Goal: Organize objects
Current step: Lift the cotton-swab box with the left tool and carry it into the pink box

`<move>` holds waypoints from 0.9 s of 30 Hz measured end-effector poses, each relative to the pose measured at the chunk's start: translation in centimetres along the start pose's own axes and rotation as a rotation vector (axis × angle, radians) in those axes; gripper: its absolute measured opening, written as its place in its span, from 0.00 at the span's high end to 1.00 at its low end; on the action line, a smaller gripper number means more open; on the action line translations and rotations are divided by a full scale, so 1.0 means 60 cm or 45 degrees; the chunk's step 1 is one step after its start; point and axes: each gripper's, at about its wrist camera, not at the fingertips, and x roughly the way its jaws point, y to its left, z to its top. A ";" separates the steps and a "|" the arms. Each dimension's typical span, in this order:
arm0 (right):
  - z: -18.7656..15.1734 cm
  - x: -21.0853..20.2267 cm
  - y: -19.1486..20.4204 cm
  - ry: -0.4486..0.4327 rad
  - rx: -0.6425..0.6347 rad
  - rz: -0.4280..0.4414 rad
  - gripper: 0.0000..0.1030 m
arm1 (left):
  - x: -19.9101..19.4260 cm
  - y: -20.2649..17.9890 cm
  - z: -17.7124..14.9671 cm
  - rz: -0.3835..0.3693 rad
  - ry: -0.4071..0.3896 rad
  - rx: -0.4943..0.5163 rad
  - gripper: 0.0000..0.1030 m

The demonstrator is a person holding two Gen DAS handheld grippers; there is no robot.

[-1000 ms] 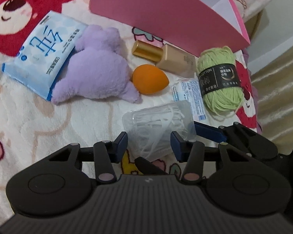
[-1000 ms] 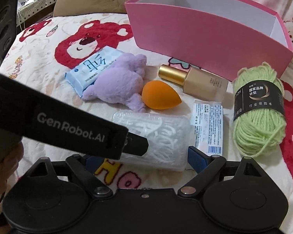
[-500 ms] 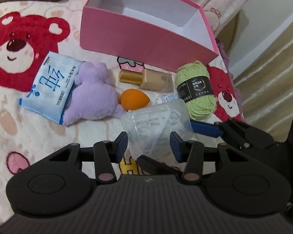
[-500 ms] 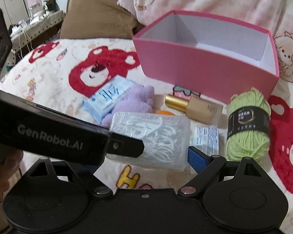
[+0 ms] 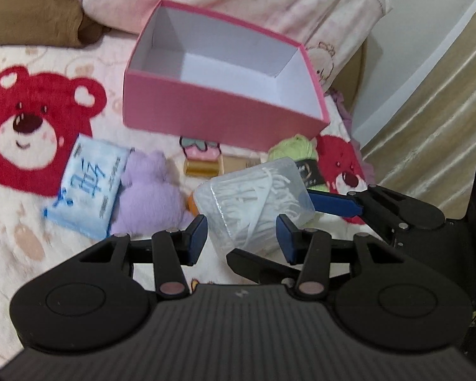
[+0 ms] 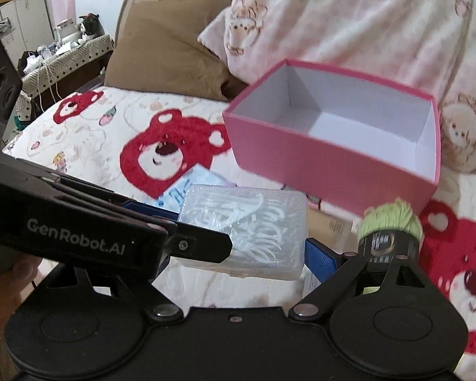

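You have the clear plastic case (image 6: pixel 247 231) of white picks held off the bed (image 5: pixel 12 231) between both tongs. The right tongs (image 6: pixel 238 247) stand wide, pads pressing its two ends; the left tongs (image 5: pixel 242 235) are partly closed across it, though contact isn't clear. This looks like the carry step. Ahead of the tongs sits the empty pink box (image 5: pixel 206 117); next, clear its near wall, then let go.
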 end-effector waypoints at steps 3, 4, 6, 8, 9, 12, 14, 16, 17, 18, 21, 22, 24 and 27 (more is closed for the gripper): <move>0.022 -0.007 -0.009 -0.019 0.031 0.079 0.09 | -0.014 0.000 0.024 0.041 -0.048 0.029 0.56; 0.030 -0.008 -0.010 -0.027 0.030 0.091 0.09 | -0.018 0.002 0.031 0.039 -0.054 0.028 0.56; 0.044 -0.009 -0.007 -0.054 -0.010 0.083 0.10 | -0.027 0.005 0.047 0.025 -0.058 0.024 0.56; 0.059 -0.010 -0.008 -0.074 -0.034 0.092 0.13 | -0.029 0.003 0.060 0.050 -0.057 0.033 0.56; 0.067 -0.009 -0.010 -0.078 -0.040 0.098 0.15 | -0.031 0.002 0.068 0.067 -0.063 0.043 0.56; 0.090 -0.011 -0.017 -0.093 -0.060 0.093 0.23 | -0.034 0.000 0.095 0.093 -0.086 0.069 0.56; 0.106 -0.012 -0.024 -0.102 -0.069 0.077 0.28 | -0.033 -0.001 0.114 0.097 -0.093 0.085 0.55; 0.124 -0.011 -0.034 -0.106 -0.069 0.065 0.32 | -0.026 -0.005 0.136 0.101 -0.087 0.096 0.55; 0.134 -0.009 -0.041 -0.106 -0.069 0.055 0.33 | -0.021 -0.005 0.148 0.098 -0.088 0.100 0.55; 0.143 -0.009 -0.048 -0.103 -0.068 0.050 0.33 | -0.016 -0.005 0.160 0.094 -0.089 0.101 0.55; 0.171 0.003 -0.074 -0.082 -0.053 0.032 0.37 | 0.006 -0.002 0.200 0.081 -0.069 0.102 0.55; 0.180 0.009 -0.083 -0.069 -0.048 0.026 0.39 | 0.015 0.000 0.213 0.078 -0.058 0.099 0.55; 0.200 0.025 -0.105 -0.043 -0.024 0.020 0.41 | 0.036 0.003 0.241 0.076 -0.038 0.102 0.55; 0.229 0.055 -0.143 -0.007 0.014 0.011 0.44 | 0.075 0.007 0.282 0.082 -0.013 0.101 0.55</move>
